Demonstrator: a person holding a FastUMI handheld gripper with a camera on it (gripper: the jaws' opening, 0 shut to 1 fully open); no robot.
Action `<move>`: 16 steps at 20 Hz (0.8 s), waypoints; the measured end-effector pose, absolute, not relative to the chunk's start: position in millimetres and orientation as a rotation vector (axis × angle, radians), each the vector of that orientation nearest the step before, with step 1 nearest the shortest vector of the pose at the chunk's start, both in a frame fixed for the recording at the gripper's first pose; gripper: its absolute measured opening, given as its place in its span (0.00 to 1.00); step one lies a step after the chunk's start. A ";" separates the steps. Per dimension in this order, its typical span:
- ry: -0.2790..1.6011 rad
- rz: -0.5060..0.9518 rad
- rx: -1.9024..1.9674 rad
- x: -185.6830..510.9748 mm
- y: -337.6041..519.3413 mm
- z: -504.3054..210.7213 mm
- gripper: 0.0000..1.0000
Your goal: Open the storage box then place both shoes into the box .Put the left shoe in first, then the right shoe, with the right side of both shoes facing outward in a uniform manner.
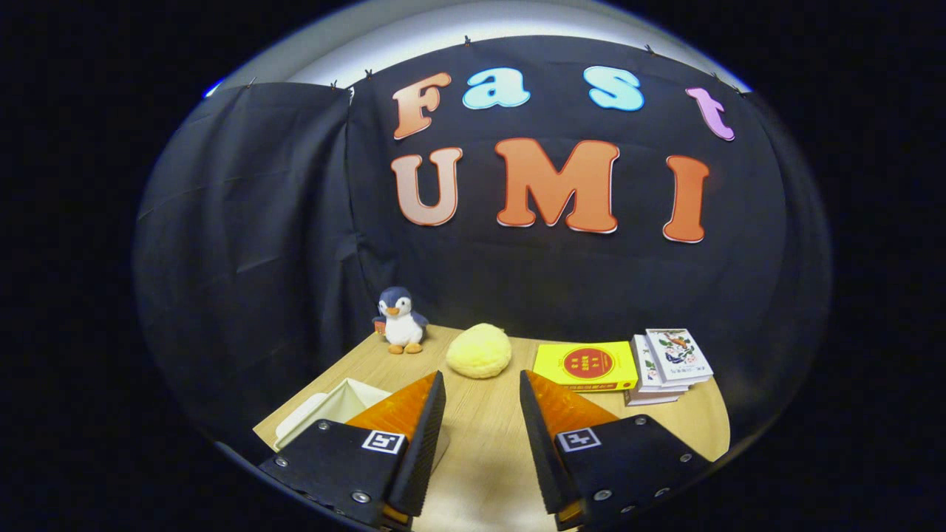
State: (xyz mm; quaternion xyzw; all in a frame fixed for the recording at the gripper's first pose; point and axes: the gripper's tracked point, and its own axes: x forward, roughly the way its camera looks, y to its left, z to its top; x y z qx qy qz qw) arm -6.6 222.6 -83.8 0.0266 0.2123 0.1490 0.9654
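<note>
The claw is held above the wooden surface with its two fingers spread apart and nothing between them, only bare wood showing in the gap. A white box sits on the surface beside the left finger, partly hidden behind it; its pale rim and a slanted inner wall can be seen, but whether a lid is on or off cannot be told from here. Beyond the fingertips, roughly in line with the gap, lies a round yellow plush lump. Further back and off toward the left finger's side, a small penguin toy stands upright near the black cloth wall. On the right finger's side a yellow book lies flat, and just beside it is a short stack of books with an illustrated cover on top, touching or nearly touching the yellow one
</note>
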 end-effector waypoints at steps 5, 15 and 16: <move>0.337 0.225 0.077 2.7 150.2 -53.0 0.76; 0.159 0.008 0.101 -1.3 23.4 -8.8 0.79; 0.148 -0.007 0.100 -3.7 15.6 -6.9 0.79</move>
